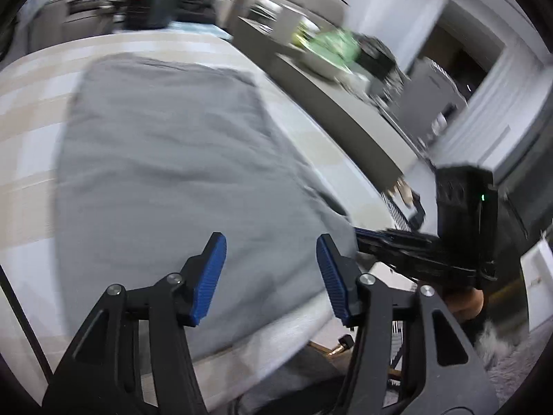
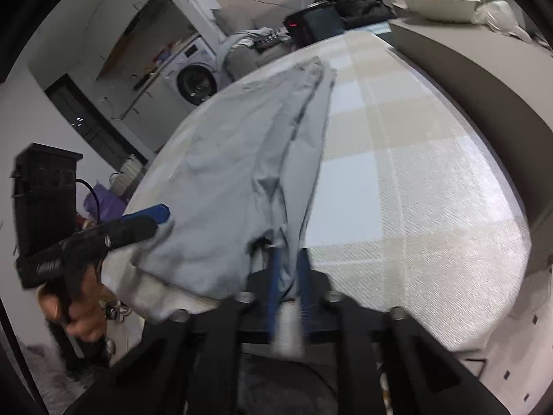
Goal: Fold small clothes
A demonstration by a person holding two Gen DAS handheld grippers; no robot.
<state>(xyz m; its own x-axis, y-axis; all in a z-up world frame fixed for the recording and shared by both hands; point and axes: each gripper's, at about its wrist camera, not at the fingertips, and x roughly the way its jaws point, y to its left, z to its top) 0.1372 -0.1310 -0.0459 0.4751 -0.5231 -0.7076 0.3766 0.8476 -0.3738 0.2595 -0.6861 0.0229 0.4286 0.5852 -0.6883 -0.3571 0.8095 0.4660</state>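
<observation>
Garment (image 1: pixel 166 159), plain grey, lies creased on checked cloth (image 1: pixel 34 110).

You see a matt, softly creased grey cloth garment (image 1: pixel 179 159) on a coarse woven beige-and-white checked tablecloth (image 2: pixel 414 180), matt black plastic gripper arms with bright metal pivot pins (image 1: pixel 367 279), and ribbed blue rubbery finger pads (image 1: pixel 211 276).

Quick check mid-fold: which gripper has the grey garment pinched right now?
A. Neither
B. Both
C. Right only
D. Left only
C: the right gripper is shut on the near edge of the grey garment, with fabric bunched between its blue pads, while the left gripper stands open above the cloth with nothing between its pads.
</observation>
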